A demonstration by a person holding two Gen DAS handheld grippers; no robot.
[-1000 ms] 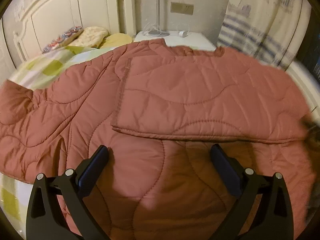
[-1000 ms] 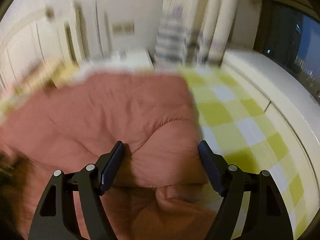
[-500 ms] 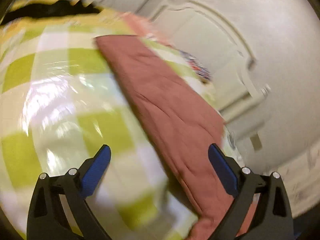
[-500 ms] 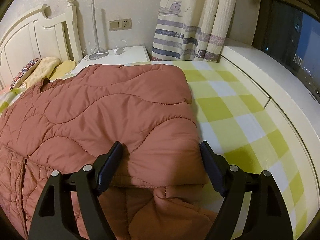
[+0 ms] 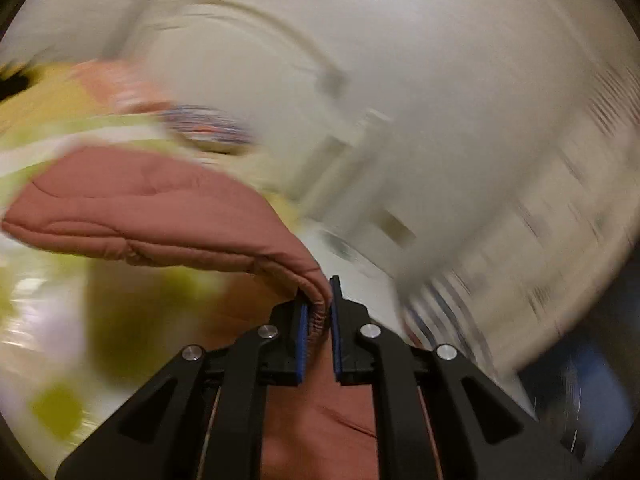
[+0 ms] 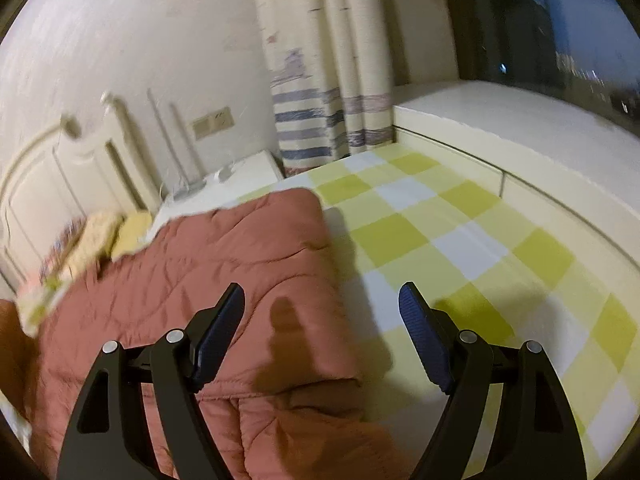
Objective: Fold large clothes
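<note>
Jaws: left gripper clamps quilted coat edge | right gripper wide, over bed

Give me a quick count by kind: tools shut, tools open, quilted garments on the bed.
Tools shut: 1, the left tool, clamped on a fold of the pink quilted garment
Tools open: 1, the right tool
Quilted garments: 1, on the checked bed sheet
Total: 3

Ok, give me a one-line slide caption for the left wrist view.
Left gripper shut on a bunched edge of the pink quilted garment, lifting it above the checked bedsheet.
</note>
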